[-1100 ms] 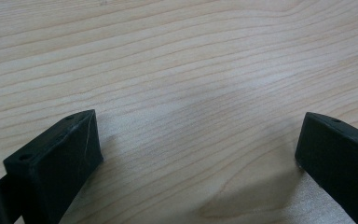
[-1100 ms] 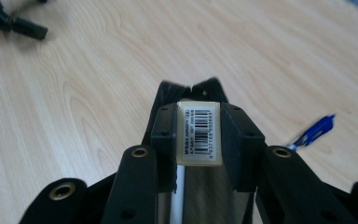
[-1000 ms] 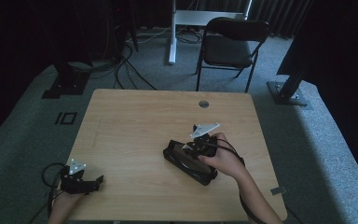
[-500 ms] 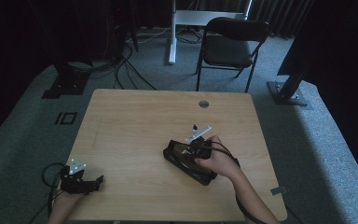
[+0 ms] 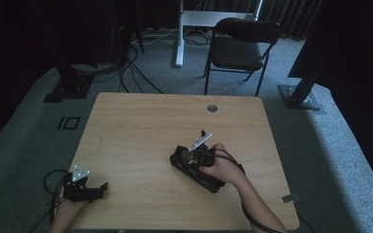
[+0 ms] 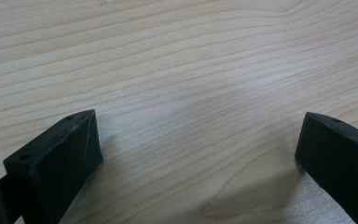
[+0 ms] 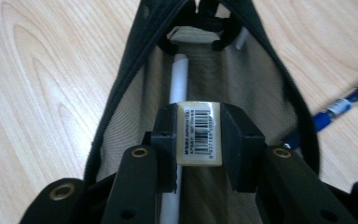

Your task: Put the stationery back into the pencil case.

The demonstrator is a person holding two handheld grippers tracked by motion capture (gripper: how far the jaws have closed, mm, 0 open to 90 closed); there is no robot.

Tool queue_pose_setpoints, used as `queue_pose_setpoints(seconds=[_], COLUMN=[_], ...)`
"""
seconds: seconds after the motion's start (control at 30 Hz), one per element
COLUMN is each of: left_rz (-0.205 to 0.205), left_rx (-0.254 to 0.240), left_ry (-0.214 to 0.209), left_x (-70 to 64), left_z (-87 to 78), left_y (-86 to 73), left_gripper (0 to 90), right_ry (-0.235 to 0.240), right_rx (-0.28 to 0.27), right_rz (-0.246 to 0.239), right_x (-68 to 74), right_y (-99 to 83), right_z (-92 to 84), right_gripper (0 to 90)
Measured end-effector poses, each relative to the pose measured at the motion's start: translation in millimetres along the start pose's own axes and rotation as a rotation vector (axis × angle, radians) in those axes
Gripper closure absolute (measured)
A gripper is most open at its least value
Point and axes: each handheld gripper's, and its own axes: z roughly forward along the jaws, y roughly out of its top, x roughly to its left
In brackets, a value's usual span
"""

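Small barcoded block pinched in right gripper, just over open black pencil case on table.
Lower now than a second ago. Up close: white pen inside, blue pen beside. Left gripper wide open, resting at table corner.

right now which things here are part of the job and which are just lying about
In use:
- right gripper, shut on a barcoded eraser
- open black pencil case
- white pen inside it

Lying about:
- blue pen on the table
- chair
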Motion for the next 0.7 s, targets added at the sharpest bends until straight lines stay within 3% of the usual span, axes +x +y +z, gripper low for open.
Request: queue_pose_setpoints(seconds=[0.7], left_rz=[0.0], left_rx=[0.0], left_ry=[0.0], left_x=[0.0], left_z=[0.0], left_y=[0.0], left_gripper=[0.2], right_ry=[0.01], right_rx=[0.084], right_rz=[-0.003], right_x=[-0.1], right_y=[1.7], right_z=[13.3], right_gripper=[67.2])
